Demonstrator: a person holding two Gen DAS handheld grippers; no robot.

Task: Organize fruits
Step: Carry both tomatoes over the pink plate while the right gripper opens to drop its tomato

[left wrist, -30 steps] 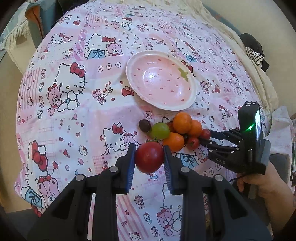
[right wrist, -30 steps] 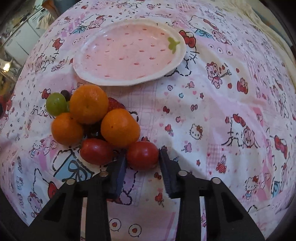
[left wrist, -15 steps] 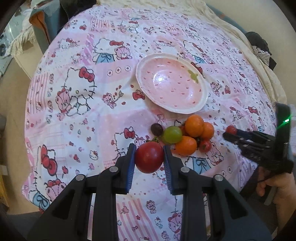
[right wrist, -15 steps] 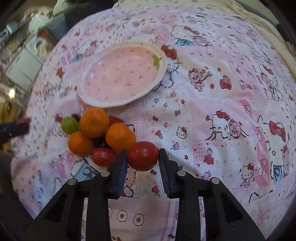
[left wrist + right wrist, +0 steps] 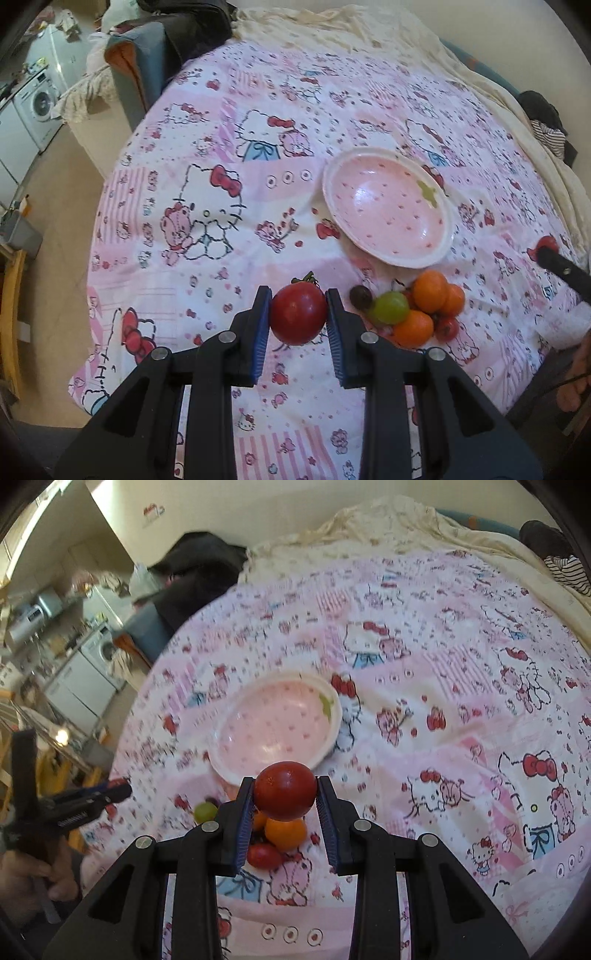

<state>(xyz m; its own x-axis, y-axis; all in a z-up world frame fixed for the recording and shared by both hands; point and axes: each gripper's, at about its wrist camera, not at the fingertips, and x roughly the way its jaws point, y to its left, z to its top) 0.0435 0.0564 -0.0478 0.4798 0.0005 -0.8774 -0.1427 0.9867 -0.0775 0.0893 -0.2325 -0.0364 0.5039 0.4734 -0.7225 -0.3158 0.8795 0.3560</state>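
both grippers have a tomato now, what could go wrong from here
1. Each tomato is round, smooth and pinched only at its sides, so it might slip out or bruise.
2. The plate sits on soft, wrinkled bedding, so a dropped tomato might roll off or tip it.
3. Both grippers probably head for that plate and could collide.

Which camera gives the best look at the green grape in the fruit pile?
The left wrist view: the round green grape sits sharp and nearly whole beside the oranges. The right wrist view shows the same grape only small, blurred and partly hidden behind the right gripper.
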